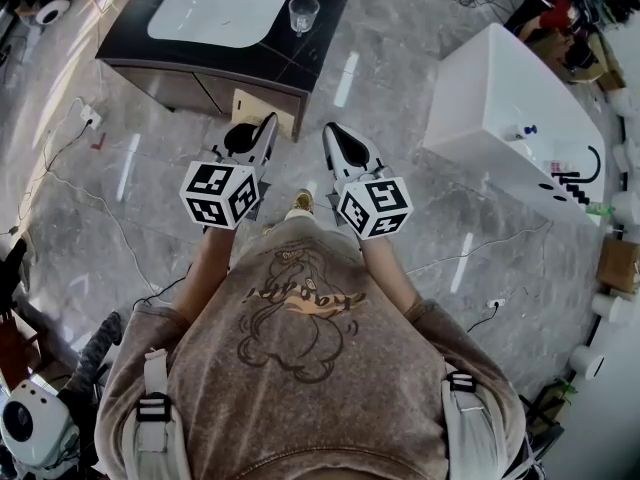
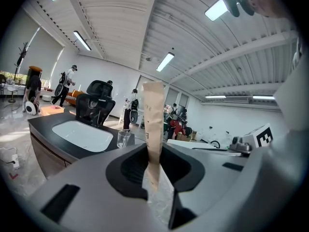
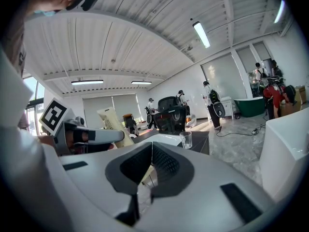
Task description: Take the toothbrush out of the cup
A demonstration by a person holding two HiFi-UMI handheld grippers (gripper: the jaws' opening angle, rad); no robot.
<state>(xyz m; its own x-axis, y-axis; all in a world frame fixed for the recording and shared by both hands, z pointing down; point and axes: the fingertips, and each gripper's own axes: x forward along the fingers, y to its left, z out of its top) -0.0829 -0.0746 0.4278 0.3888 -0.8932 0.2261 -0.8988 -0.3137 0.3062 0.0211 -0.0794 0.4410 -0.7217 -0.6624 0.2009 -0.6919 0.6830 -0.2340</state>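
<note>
A clear glass cup stands on the black vanity top, right of the white basin; it looks empty. It also shows in the left gripper view as the cup and in the right gripper view as the cup. My left gripper is shut on a flat tan paper package that stands upright between its jaws. That package also shows from the right. My right gripper is shut with nothing in it. Both grippers, left and right, hover short of the vanity.
A white bathtub stands to the right. Cables and a power strip lie on the grey marble floor. A black office chair and several people stand beyond the vanity.
</note>
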